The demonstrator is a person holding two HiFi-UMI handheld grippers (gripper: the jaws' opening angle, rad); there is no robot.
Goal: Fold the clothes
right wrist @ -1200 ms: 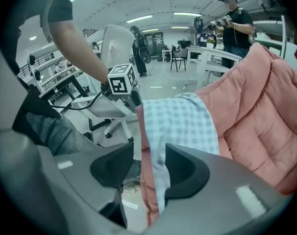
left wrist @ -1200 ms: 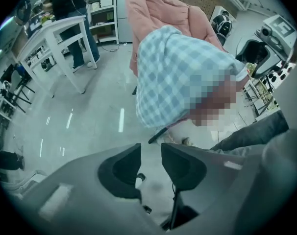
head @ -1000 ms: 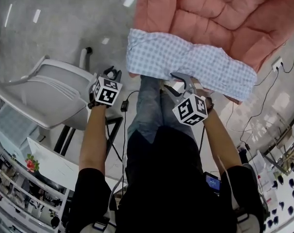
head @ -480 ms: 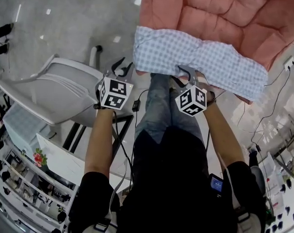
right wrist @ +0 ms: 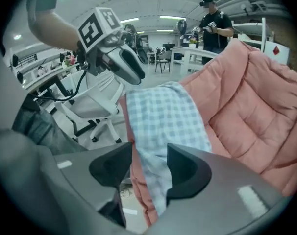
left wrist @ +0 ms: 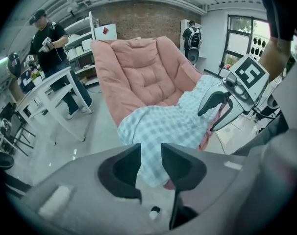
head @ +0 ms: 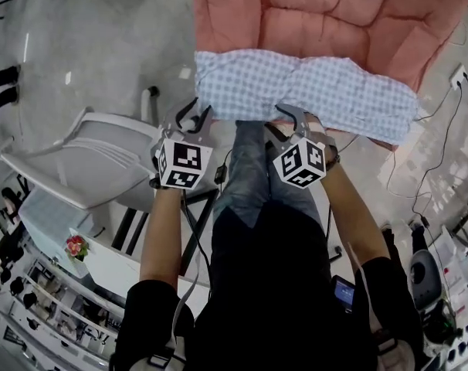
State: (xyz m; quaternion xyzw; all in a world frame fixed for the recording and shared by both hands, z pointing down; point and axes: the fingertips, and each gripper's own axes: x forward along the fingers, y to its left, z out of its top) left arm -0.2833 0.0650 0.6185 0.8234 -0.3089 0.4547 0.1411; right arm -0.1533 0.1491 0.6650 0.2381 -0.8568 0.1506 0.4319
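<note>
A blue-and-white checked garment (head: 311, 91) lies bunched across the front edge of a pink cushioned chair (head: 334, 14). My left gripper (head: 194, 114) is open just below the garment's left corner, with nothing between its jaws. In the left gripper view the garment (left wrist: 163, 126) shows beyond the left gripper (left wrist: 151, 151). My right gripper (head: 292, 118) is at the garment's front edge near the middle. Its jaws have just been opening. In the right gripper view the garment's hanging edge (right wrist: 163, 116) shows through the gap of the right gripper (right wrist: 149, 155), and the pads do not press on it.
A white office chair (head: 103, 157) stands left of my legs. Cables (head: 404, 176) run over the floor at the right. Shelves with small items (head: 56, 284) are at the lower left. A person (left wrist: 50, 38) stands by a white table (left wrist: 45, 89) behind the pink chair.
The left gripper has come up and closer to the garment's left corner. The right gripper stays at the front edge with its jaws a little wider.
</note>
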